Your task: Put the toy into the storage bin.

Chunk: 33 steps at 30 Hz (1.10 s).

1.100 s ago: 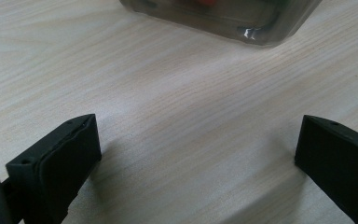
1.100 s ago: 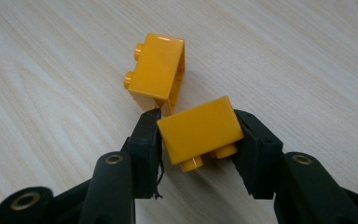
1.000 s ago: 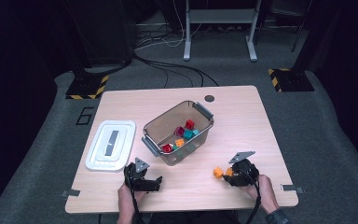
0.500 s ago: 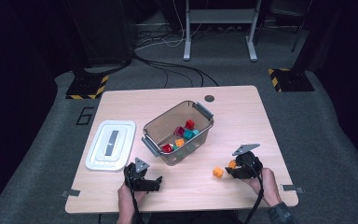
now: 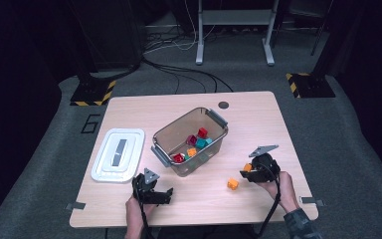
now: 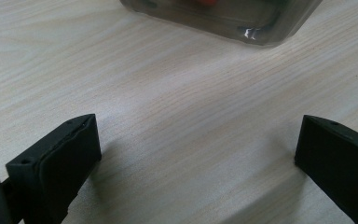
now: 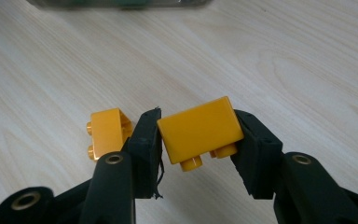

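Note:
My right gripper is shut on an orange brick, its studs pointing down, lifted a little off the wooden table. In the high view this gripper is at the front right with the brick at its tip. A second orange brick lies on the table just left of the jaws, also seen from above. My left gripper rests open low over bare wood at the front left. A clear bin in the middle holds several coloured bricks.
A white lid lies flat at the table's left. The bin's near wall stands just ahead of my left gripper. A dark round mark sits near the far edge. Cables and a metal stand are on the floor beyond.
My right gripper has risen and drawn right with one orange brick, leaving the other orange brick on the table. The left gripper has stayed still.

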Each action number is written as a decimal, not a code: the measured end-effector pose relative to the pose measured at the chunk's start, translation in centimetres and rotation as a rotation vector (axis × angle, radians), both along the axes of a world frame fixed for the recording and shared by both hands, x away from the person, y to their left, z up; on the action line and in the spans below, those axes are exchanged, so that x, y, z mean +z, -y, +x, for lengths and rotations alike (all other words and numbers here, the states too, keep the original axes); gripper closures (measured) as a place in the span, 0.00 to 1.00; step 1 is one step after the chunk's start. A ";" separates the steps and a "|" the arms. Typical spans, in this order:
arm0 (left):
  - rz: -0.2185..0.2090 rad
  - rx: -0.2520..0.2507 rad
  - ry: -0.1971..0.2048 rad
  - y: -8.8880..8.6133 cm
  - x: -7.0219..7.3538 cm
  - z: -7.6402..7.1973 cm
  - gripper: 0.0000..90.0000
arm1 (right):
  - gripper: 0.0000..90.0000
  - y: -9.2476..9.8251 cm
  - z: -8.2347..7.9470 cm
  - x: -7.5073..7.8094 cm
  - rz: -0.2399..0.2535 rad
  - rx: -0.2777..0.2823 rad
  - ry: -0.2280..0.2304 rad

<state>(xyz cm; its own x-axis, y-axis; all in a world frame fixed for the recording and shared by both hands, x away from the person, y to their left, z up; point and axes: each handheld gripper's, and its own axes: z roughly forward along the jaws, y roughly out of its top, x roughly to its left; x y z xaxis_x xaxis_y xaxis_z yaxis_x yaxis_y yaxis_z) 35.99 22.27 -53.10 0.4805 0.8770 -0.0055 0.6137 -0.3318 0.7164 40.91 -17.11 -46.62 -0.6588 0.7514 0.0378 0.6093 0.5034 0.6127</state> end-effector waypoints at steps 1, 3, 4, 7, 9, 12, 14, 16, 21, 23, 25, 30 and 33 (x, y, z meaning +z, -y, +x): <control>0.000 0.000 0.000 0.0 0.0 0.0 0.00 | 0.61 0.0 0.3 0.0 0.000 -0.006 -0.002; 0.000 0.000 0.000 0.0 0.0 0.0 0.00 | 0.61 0.0 0.5 0.1 -0.002 -0.007 -0.001; 0.000 0.000 0.000 0.0 0.0 0.0 0.00 | 0.61 0.1 0.7 0.1 0.000 -0.009 0.002; -0.001 0.000 0.000 0.0 0.0 0.0 0.00 | 0.61 0.2 1.1 0.3 0.005 -0.015 0.002; 0.000 0.000 0.000 0.0 0.0 0.0 0.00 | 0.61 0.1 1.4 0.7 0.008 -0.018 0.005; 0.000 0.001 0.000 0.0 0.0 0.0 0.00 | 0.61 0.1 1.8 1.2 0.014 -0.018 0.007; 0.000 0.001 0.000 0.0 0.0 0.0 0.00 | 0.61 0.0 2.1 1.5 0.013 -0.018 0.012; 0.001 0.000 0.000 0.0 0.0 0.0 0.00 | 0.61 -0.1 2.4 1.7 0.012 -0.018 0.016; 0.000 0.000 0.000 0.0 0.0 0.0 0.00 | 0.61 -0.3 3.2 2.4 0.017 -0.019 0.020; 0.000 0.000 0.000 0.0 0.0 0.0 0.00 | 0.61 -0.5 3.5 2.6 0.015 -0.018 0.019; 0.001 -0.001 -0.001 0.0 0.0 0.0 0.00 | 0.61 -0.5 3.8 3.1 0.017 -0.015 0.024; 0.000 -0.001 -0.001 0.0 0.0 0.0 0.00 | 0.61 -0.6 4.1 3.8 0.014 -0.014 0.032; -0.002 0.001 0.000 0.0 0.0 0.0 0.00 | 0.61 -0.7 4.4 4.4 0.014 -0.016 0.036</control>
